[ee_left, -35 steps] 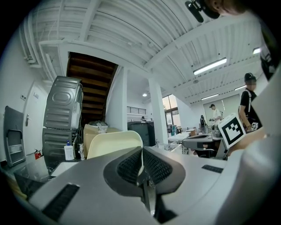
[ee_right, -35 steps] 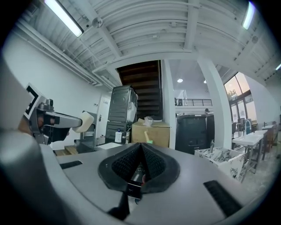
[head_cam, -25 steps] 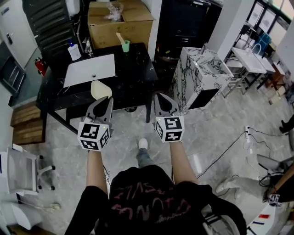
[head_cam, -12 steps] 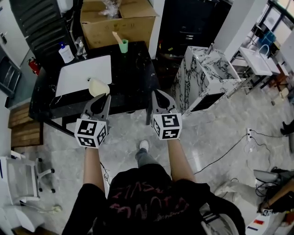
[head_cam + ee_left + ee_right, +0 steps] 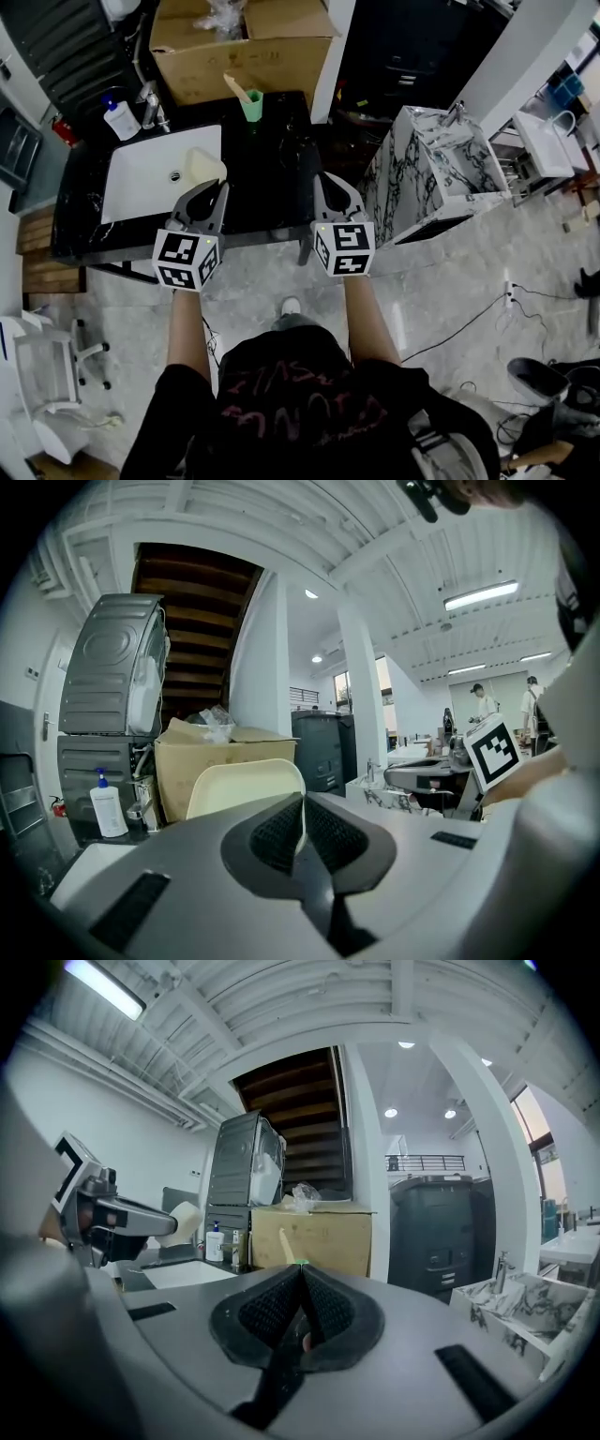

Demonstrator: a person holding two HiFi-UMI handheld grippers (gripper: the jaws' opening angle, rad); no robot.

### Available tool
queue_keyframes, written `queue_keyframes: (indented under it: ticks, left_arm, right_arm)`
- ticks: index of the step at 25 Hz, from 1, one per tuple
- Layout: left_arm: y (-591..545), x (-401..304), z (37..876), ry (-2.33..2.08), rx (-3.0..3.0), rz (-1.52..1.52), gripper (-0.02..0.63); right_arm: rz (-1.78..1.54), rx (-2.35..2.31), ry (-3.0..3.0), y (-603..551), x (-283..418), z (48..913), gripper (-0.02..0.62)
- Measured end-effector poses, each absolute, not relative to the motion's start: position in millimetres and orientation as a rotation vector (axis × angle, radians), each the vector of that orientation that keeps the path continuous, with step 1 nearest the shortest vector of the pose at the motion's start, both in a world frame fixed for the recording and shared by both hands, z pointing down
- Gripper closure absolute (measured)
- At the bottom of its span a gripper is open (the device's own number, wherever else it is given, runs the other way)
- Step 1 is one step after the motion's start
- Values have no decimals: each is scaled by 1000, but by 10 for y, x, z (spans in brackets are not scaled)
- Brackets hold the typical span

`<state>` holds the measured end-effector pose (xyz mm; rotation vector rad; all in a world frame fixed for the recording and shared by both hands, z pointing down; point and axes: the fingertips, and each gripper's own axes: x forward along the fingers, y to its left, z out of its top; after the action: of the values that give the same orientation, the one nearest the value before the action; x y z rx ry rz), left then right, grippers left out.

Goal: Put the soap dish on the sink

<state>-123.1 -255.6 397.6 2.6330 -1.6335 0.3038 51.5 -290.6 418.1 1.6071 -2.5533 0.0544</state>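
- The left gripper (image 5: 213,189) pinches the cream soap dish (image 5: 202,165) by its thin rim. The dish sticks out ahead of the jaws.
- In the head view, the dish hangs over the right end of the white sink (image 5: 141,183), which is set in a black counter (image 5: 277,173).
- The right gripper (image 5: 327,183) is pressed together and empty, over the counter's front edge.
- 1 green cup (image 5: 251,105) and 1 bottle (image 5: 122,120) stand at the counter's back.

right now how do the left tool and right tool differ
The left tool grips the cream soap dish by its edge; the right tool is shut on nothing. In the head view the left tool lines up with the white sink, the right tool with bare black counter. Both point forward, jaws closed.
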Motion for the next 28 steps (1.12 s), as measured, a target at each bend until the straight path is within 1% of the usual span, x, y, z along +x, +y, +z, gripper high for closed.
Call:
queue_keyframes:
  ticks: [4, 10, 28]
  left_arm:
    - [-2973, -1180, 3973, -1650, 2617, 311, 583]
    - [-3313, -1117, 3926, -1654, 2616, 347, 583]
    - [-3944, -1125, 3918, -1593, 2659, 332, 583]
  right_arm:
    - [50, 1580, -2567, -3341, 529, 4163, 581]
    - [59, 1557, -2591, -3716, 505, 4109, 581]
    - [62, 1619, -2570, -4229, 466, 4083, 581]
